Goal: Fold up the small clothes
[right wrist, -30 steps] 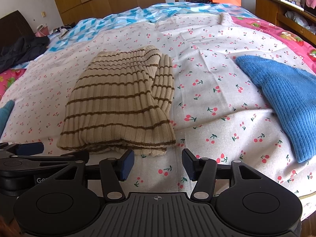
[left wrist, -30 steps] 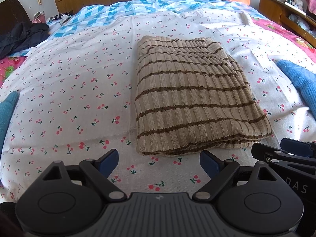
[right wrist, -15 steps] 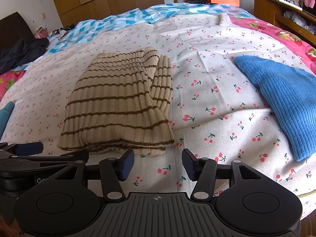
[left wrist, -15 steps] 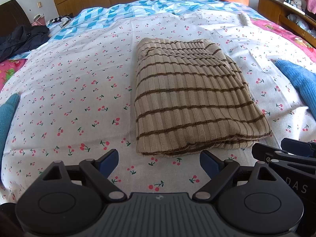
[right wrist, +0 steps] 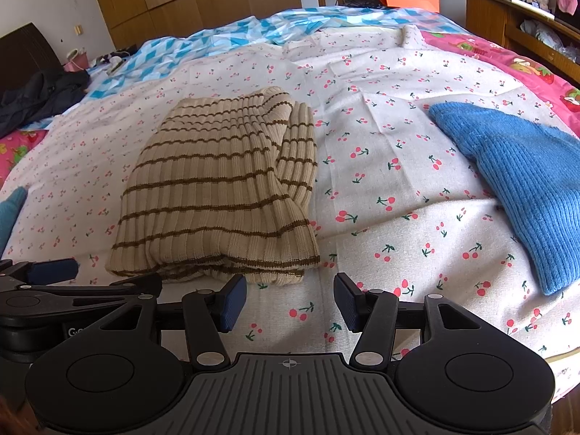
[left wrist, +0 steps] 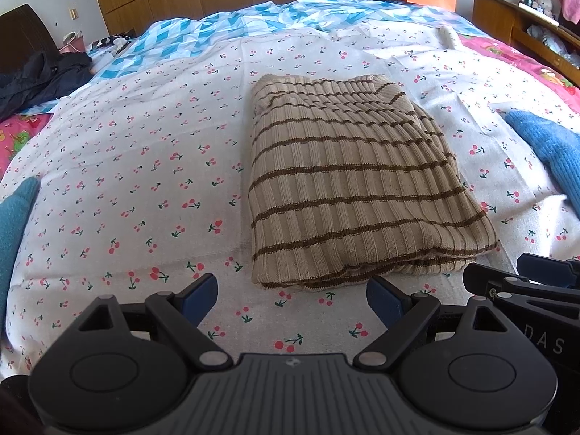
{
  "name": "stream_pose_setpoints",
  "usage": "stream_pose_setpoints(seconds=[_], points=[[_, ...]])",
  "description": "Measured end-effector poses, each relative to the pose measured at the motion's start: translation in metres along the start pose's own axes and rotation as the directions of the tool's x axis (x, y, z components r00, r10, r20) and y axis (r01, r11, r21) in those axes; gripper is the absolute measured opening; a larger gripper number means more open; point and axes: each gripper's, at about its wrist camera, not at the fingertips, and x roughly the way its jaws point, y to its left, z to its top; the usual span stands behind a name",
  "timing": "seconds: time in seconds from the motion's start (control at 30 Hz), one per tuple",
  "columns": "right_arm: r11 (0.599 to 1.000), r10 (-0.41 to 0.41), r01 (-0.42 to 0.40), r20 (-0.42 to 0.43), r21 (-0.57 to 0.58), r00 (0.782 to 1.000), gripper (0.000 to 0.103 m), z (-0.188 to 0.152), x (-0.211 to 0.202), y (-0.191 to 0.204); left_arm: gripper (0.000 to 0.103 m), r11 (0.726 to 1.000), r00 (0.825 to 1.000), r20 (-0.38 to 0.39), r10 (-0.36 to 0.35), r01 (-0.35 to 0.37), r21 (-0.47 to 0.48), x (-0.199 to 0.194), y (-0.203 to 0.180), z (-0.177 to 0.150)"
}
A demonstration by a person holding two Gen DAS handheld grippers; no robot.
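A beige sweater with brown stripes (left wrist: 348, 188) lies folded into a rectangle on the cherry-print sheet (left wrist: 145, 166); it also shows in the right wrist view (right wrist: 217, 195). My left gripper (left wrist: 291, 299) is open and empty, just short of the sweater's near edge. My right gripper (right wrist: 290, 302) is open and empty, near the sweater's near right corner. Each gripper shows at the edge of the other's view.
A blue knit garment (right wrist: 522, 188) lies to the right on the bed. A teal cloth (left wrist: 14, 224) sits at the left edge. A blue-patterned quilt (left wrist: 232, 32) and dark clothes (left wrist: 36, 79) lie at the far side. Wooden furniture (right wrist: 507, 18) stands at the right.
Both grippers have drawn back slightly from the folded sweater and stay open. The sweater has not moved.
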Motion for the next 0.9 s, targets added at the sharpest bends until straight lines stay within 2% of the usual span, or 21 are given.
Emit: stream_pose_setpoints(seconds=[0.9], points=[[1.0,0.002,-0.002,0.004,0.003,1.0,0.053,0.0009,-0.0007,-0.0001,0.093,1.0,1.0,0.016,0.018,-0.018,0.011,-0.0026,-0.0015,0.0015]])
